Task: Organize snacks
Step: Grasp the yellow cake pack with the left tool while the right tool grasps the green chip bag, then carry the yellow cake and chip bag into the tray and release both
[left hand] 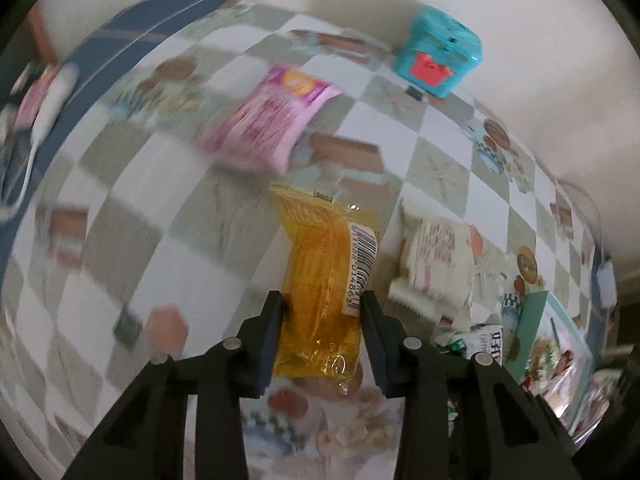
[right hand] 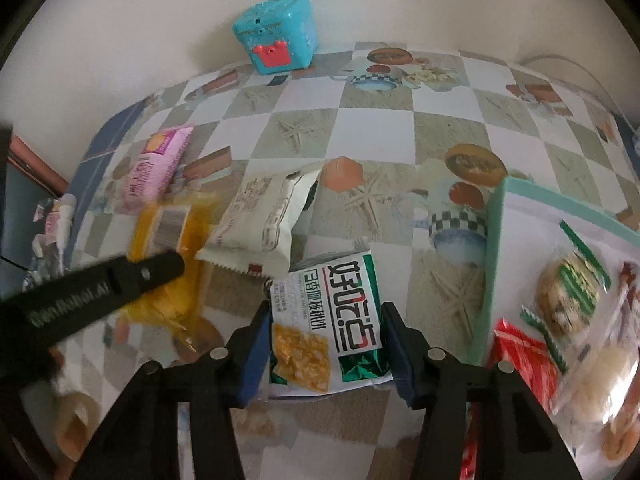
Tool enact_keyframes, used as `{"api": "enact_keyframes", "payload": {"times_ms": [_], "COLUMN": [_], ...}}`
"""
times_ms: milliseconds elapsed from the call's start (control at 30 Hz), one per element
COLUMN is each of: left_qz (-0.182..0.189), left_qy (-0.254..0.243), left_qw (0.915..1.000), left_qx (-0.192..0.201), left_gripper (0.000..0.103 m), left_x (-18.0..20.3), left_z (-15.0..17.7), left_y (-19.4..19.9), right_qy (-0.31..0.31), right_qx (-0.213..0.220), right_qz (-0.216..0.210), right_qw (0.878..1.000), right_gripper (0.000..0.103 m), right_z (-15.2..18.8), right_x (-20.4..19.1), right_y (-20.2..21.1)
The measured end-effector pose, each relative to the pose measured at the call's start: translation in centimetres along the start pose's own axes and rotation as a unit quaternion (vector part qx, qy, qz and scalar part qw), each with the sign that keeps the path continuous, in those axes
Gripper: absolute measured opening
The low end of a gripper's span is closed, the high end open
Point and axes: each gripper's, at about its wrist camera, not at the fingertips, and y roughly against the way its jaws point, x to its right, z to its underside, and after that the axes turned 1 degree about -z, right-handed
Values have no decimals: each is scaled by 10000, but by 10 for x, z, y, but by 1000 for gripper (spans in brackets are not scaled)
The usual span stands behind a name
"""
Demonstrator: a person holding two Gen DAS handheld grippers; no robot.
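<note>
Left wrist view is showing the left gripper (left hand: 322, 304) clamping the orange snack packet (left hand: 324, 280) above the checkered desk (left hand: 140, 216). Right gripper (right hand: 326, 316) is squeezing the green-and-white snack bag (right hand: 332, 320), just beside the mint-rimmed box (right hand: 490, 264) holding more snacks.

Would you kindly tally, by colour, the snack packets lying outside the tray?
Pink packet: 1
Yellow packet, in the left claw: 1
White packet: 1
Green-and-white packet, between the right claw's fingers: 1
Total: 4
</note>
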Motion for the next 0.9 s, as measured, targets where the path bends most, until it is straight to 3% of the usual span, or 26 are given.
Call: {"api": "enact_keyframes", "payload": {"times_ms": [200, 400, 633, 900], "left_qz": [-46, 30, 198, 290], "left_qy": [588, 805, 590, -48], "left_qw": [9982, 9963, 9957, 9970], "left_qx": [41, 307, 692, 714], "left_gripper": [40, 40, 40, 40], "left_x": [-14, -9, 15, 51], "left_z": [35, 61, 90, 109], "left_y": [21, 53, 88, 96], "right_qy": [-191, -581, -817, -1192], "right_qx": [121, 447, 622, 724], "right_qz": [-19, -108, 32, 422], "right_qw": [9997, 9973, 9947, 9893], "right_gripper": [55, 55, 55, 55], "right_z": [9, 27, 52, 59], "right_x": [3, 19, 38, 79], "right_y": [37, 83, 111, 128]}}
